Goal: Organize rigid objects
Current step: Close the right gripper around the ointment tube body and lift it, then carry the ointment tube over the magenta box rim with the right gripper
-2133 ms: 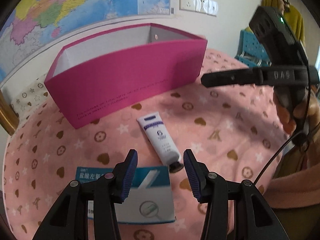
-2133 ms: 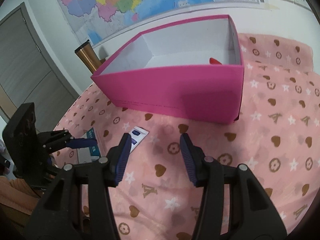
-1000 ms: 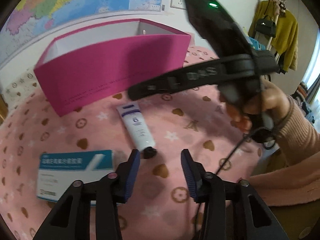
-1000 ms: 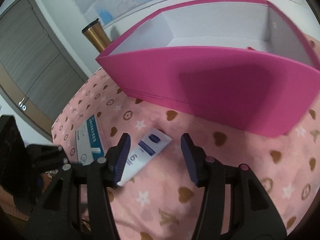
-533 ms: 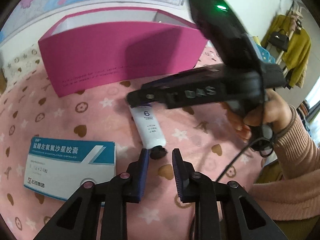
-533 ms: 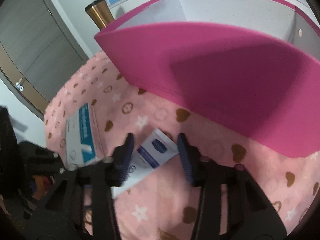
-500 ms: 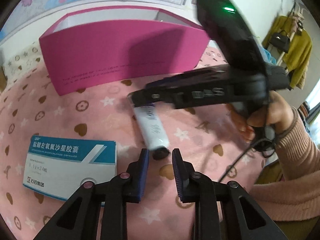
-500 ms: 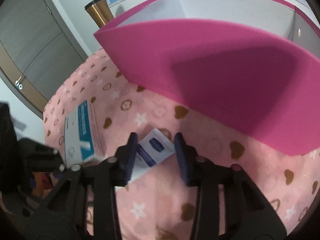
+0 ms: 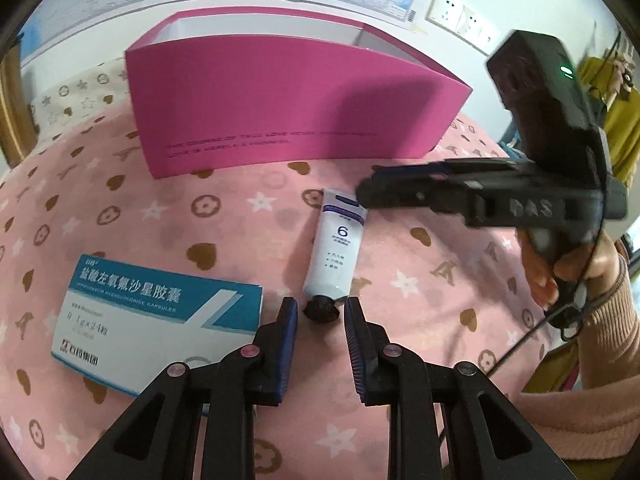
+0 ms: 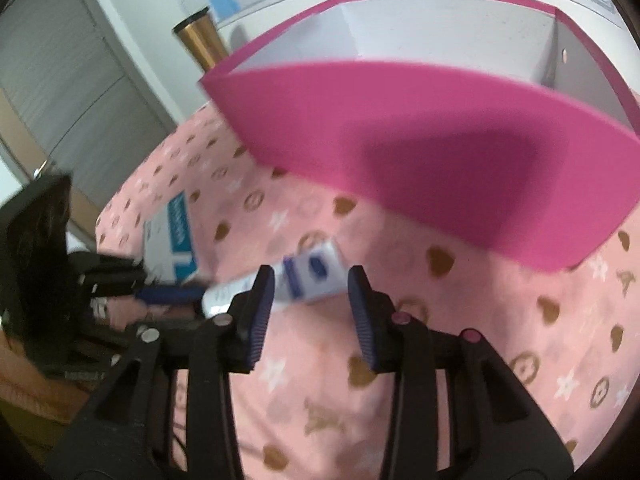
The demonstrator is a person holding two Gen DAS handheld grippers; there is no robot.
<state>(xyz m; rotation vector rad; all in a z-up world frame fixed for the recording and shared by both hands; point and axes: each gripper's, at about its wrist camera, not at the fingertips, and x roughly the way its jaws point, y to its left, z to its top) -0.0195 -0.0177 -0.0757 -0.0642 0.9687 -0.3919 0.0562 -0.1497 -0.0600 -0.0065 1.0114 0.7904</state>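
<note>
A white tube (image 9: pixel 338 248) with a black cap (image 9: pixel 320 309) lies on the pink cloth in front of the magenta box (image 9: pixel 300 112). My left gripper (image 9: pixel 320 314) stands narrowly open, its tips on either side of the cap, and thin gaps show between pads and cap. My right gripper (image 10: pixel 312 294) hovers open over the tube's flat blue end (image 10: pixel 316 270). Its left finger crosses the tube body and its right finger stands clear past the end. In the left wrist view the right gripper (image 9: pixel 362 196) reaches in from the right over that end.
A blue and white medicine carton (image 9: pixel 152 312) lies flat left of the tube, close to my left fingers. The magenta box (image 10: pixel 440 160) is open at the top. A gold flask (image 10: pixel 200 40) stands behind it. A hand (image 9: pixel 560 268) in a pink sleeve holds the right gripper.
My left gripper narrowed and came forward until the cap sat between its tips. My right gripper narrowed and dropped over the flat end. The tube swung round on the cloth.
</note>
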